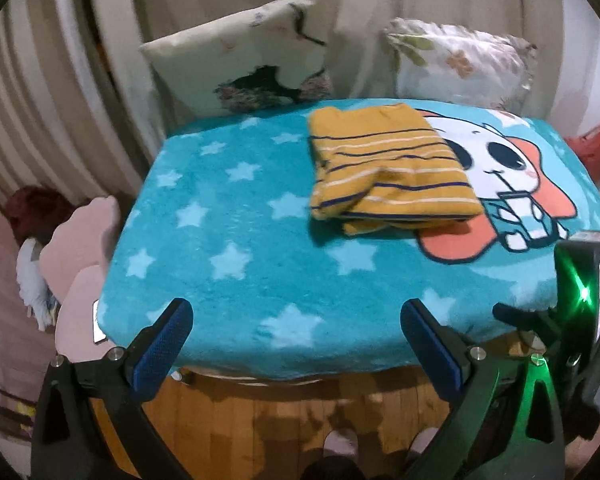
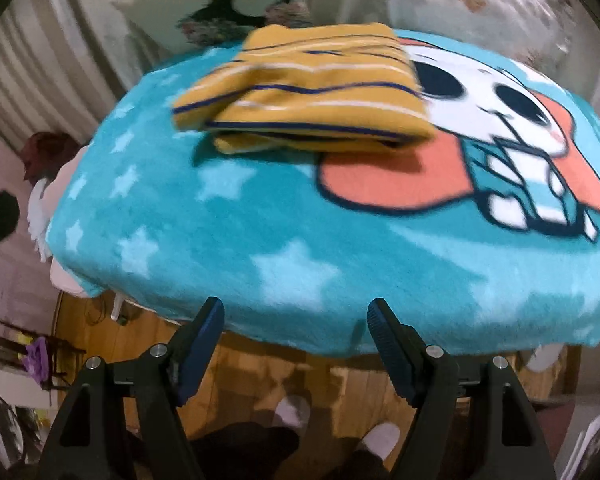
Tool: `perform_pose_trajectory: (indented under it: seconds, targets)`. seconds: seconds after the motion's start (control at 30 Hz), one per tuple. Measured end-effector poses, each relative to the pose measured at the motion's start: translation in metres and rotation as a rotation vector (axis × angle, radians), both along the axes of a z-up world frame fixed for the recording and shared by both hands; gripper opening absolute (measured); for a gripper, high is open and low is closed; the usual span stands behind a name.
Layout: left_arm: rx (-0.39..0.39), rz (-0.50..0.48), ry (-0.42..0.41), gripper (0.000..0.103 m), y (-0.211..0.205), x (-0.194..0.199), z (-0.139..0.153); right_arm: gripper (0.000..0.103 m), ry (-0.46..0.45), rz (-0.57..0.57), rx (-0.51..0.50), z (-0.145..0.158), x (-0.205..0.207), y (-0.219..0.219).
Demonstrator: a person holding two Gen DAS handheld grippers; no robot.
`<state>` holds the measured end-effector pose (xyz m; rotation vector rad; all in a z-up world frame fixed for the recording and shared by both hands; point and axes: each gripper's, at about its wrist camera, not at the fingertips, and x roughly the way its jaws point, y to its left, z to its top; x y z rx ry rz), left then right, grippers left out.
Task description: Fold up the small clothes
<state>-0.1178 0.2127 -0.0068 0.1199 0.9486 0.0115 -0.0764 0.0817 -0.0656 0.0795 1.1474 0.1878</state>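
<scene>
A small mustard-yellow garment with navy and white stripes [image 1: 388, 164] lies folded in a neat stack on a teal star-patterned blanket [image 1: 236, 216], partly over its cartoon print. It also shows in the right wrist view [image 2: 312, 92]. My left gripper [image 1: 296, 324] is open and empty, held back over the blanket's near edge, well short of the garment. My right gripper [image 2: 296, 322] is open and empty, also at the near edge. The right gripper's body with a green light [image 1: 584, 300] shows at the right of the left wrist view.
The blanket [image 2: 260, 216] covers a raised surface over a wooden floor [image 1: 260, 420]. Two patterned pillows [image 1: 252, 56] [image 1: 460, 60] lean against the curtain behind. Pink cushions [image 1: 80, 248] sit at the left. The person's slippered feet [image 2: 380, 440] stand below.
</scene>
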Motion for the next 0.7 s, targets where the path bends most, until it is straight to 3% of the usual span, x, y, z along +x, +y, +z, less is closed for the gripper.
perform_pose_trajectory:
  seconds: [0.17,0.37,0.53,0.7]
  targets:
    - [0.020,0.003,-0.064,0.103,-0.021,-0.007,0.019,0.079,-0.056,-0.014,-0.023,0.021,-0.004,-0.023]
    - [0.027,0.058,-0.020,0.103,-0.046,-0.023,0.011,0.079,-0.048,0.095,-0.022,0.020,-0.012,-0.032]
    - [0.041,0.114,-0.093,0.103,-0.067,-0.041,0.033,0.079,-0.125,0.144,-0.039,0.043,-0.018,-0.048]
    - [0.005,0.153,-0.070,0.103,-0.088,-0.054,0.024,0.079,-0.105,0.215,-0.048,0.038,-0.023,-0.066]
